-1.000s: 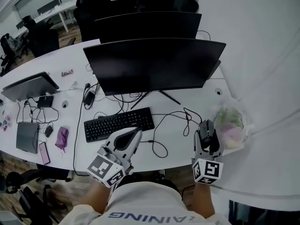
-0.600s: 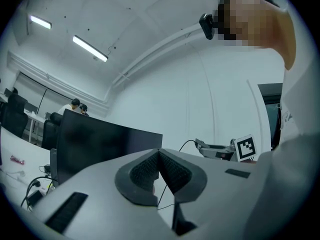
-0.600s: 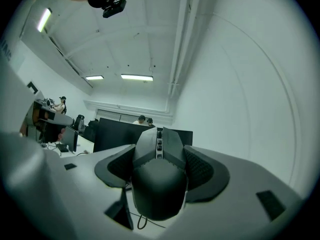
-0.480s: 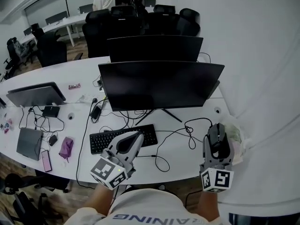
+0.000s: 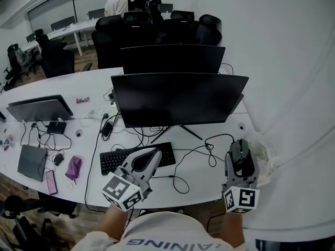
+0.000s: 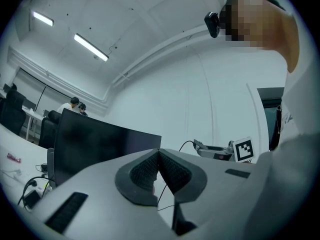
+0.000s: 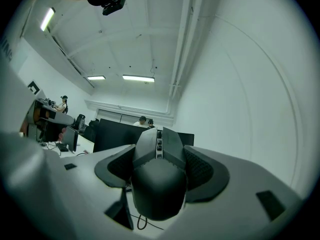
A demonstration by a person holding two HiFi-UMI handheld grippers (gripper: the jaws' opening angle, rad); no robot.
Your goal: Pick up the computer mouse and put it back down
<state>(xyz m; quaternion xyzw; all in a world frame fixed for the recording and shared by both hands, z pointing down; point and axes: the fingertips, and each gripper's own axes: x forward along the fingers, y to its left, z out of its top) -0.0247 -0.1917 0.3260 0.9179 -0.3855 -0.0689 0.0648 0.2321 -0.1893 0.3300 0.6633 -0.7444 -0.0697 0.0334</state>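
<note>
Progress: pick-up looks done; put-down is left.
Mouse (image 5: 239,149): clamped in R gripper (image 5: 241,163), judged clear of the desk (image 5: 199,174), at its right end next to a plastic bag (image 5: 265,153). R gripper view has the nose pointing up toward wall and ceiling, and the cable (image 5: 209,146) trails back to the desktop.
R jaws: clenched on both flanks of the mouse, pads hard against it.
L gripper (image 5: 153,153): jaws pressed together on nothing, held over the desk's near edge in front of the keyboard (image 5: 137,158). Idle.
Left to do: lower the mouse to bare desk and release. Cable slack looks ample, so drag is unlikely (judgement).
Vs 1.0 s ago: R gripper + mouse sit further right in the head view, nearer the bag. The whole view has shifted too, with more of the room behind the monitor (image 5: 178,98) showing.
Vs 0.5 s ago: almost no change, the mouse is a touch higher in frame. L gripper has the same pose throughout.
</note>
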